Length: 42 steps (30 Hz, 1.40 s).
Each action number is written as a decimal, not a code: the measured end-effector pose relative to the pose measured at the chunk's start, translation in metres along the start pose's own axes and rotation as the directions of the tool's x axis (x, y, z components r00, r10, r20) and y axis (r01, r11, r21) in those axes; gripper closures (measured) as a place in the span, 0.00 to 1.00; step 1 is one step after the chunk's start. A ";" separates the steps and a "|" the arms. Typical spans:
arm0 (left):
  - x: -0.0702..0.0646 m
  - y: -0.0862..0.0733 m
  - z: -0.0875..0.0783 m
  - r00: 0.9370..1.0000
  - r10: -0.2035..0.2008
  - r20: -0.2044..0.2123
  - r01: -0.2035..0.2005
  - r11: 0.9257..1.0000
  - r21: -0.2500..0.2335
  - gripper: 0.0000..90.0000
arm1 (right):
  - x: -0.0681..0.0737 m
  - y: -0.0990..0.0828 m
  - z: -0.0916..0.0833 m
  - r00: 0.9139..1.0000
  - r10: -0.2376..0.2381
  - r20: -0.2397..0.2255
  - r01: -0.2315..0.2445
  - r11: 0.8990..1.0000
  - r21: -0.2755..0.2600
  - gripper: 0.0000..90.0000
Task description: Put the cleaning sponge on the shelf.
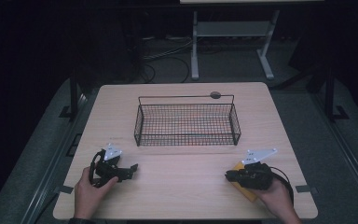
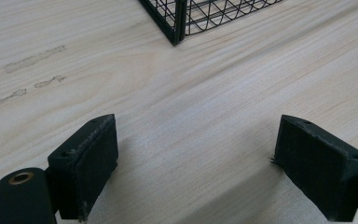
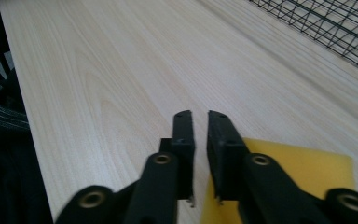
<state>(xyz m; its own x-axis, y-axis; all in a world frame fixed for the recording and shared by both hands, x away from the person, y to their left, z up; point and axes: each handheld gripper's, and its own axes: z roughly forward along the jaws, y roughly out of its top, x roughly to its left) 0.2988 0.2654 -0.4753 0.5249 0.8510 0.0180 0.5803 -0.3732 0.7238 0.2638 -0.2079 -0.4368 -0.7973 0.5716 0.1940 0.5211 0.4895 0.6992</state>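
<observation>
A flat yellow pad (image 1: pixel 248 193) lies on the wooden table near its front right. My right gripper (image 1: pixel 227 175) hovers low over it, pointing left. In the right gripper view my right gripper (image 3: pixel 199 114) is barely open, its jaws a narrow slit apart with nothing between them, and the yellow pad (image 3: pixel 307 168) lies under and beside the right-hand jaw. At the front left my left gripper (image 1: pixel 131 171) rests low above the table. In its own view my left gripper (image 2: pixel 196 163) is wide open over bare wood.
A black wire basket (image 1: pixel 186 140) stands in the middle of the table (image 1: pixel 177 196), with a corner of the basket (image 2: pixel 175 23) ahead of the left gripper and the basket's mesh (image 3: pixel 335 28) at the upper right of the right gripper view. A desk frame and cables lie on the floor beyond.
</observation>
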 end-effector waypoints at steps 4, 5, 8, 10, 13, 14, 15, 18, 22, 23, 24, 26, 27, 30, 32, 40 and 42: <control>0.000 0.000 0.000 1.000 0.000 0.000 0.000 1.000 0.000 0.14 | 0.002 0.002 -0.006 1.000 0.005 0.011 -0.005 1.000 0.001 0.76; 0.000 0.000 0.000 1.000 0.000 0.000 0.000 1.000 0.000 0.14 | 0.003 0.003 -0.009 0.999 0.019 0.026 -0.019 1.000 0.010 0.69; 0.000 0.000 0.000 1.000 0.000 0.000 0.000 1.000 0.000 0.14 | 0.004 0.004 -0.014 0.998 0.026 0.057 -0.027 0.999 0.028 0.59; 0.000 0.000 0.000 1.000 0.000 0.000 0.000 1.000 0.000 0.14 | 0.003 0.006 -0.016 0.997 0.028 0.078 -0.032 0.998 0.047 0.54; 0.000 0.000 0.000 1.000 -0.001 0.001 0.001 1.000 -0.001 0.14 | 0.003 0.007 -0.020 0.994 0.034 0.103 -0.040 0.997 0.061 0.49; 0.000 0.000 0.000 1.000 -0.002 0.001 0.002 1.000 -0.001 0.14 | 0.002 0.008 -0.021 0.993 0.033 0.111 -0.041 0.997 0.065 0.46; 0.000 0.000 0.000 1.000 -0.003 0.001 0.003 1.000 -0.003 0.14 | 0.001 0.008 -0.022 0.989 0.038 0.140 -0.050 0.995 0.084 0.39; 0.000 0.000 0.000 1.000 -0.004 0.000 0.004 1.000 -0.003 0.14 | -0.001 0.007 -0.023 0.987 0.044 0.157 -0.060 0.993 0.099 0.33; 0.000 0.000 0.000 1.000 -0.004 0.000 0.004 1.000 -0.003 0.14 | -0.003 0.004 -0.024 0.983 0.055 0.175 -0.079 0.988 0.133 0.24; 0.000 0.000 0.000 1.000 -0.004 0.000 0.004 1.000 -0.003 0.14 | -0.003 0.003 -0.024 0.982 0.052 0.181 -0.077 0.988 0.132 0.22; 0.000 0.000 0.000 1.000 -0.004 0.000 0.004 1.000 -0.003 0.14 | -0.003 0.003 -0.024 0.982 0.052 0.181 -0.077 0.988 0.132 0.22; 0.000 0.000 0.000 1.000 -0.003 0.000 0.003 1.000 -0.003 0.14 | -0.003 0.002 -0.026 0.980 0.057 0.192 -0.084 0.987 0.136 0.20; 0.000 0.000 0.000 1.000 -0.004 0.000 0.004 1.000 -0.003 0.14 | -0.003 0.002 -0.027 0.978 0.061 0.199 -0.088 0.988 0.130 0.17; 0.000 0.000 0.000 1.000 -0.004 0.000 0.004 1.000 -0.003 0.14 | -0.003 0.000 -0.029 0.974 0.059 0.217 -0.090 0.986 0.139 0.15; 0.000 0.000 0.000 1.000 -0.004 0.000 0.004 1.000 -0.003 0.14 | -0.003 0.000 -0.029 0.973 0.062 0.222 -0.096 0.985 0.142 0.13; 0.000 0.000 0.000 1.000 -0.004 0.000 0.004 1.000 -0.003 0.14 | -0.004 -0.004 -0.018 0.966 0.034 0.255 -0.092 0.972 0.218 0.08; 0.000 0.000 0.000 1.000 -0.003 0.001 0.003 1.000 -0.003 0.14 | -0.004 -0.005 -0.014 0.965 0.026 0.262 -0.090 0.967 0.237 0.07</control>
<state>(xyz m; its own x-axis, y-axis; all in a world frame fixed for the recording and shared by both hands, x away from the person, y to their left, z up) 0.2987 0.2652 -0.4754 0.5232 0.8521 0.0151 0.5805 -0.3693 0.7257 0.2599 -0.2216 -0.4316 -0.6760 0.7365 0.0249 0.6482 0.5781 0.4956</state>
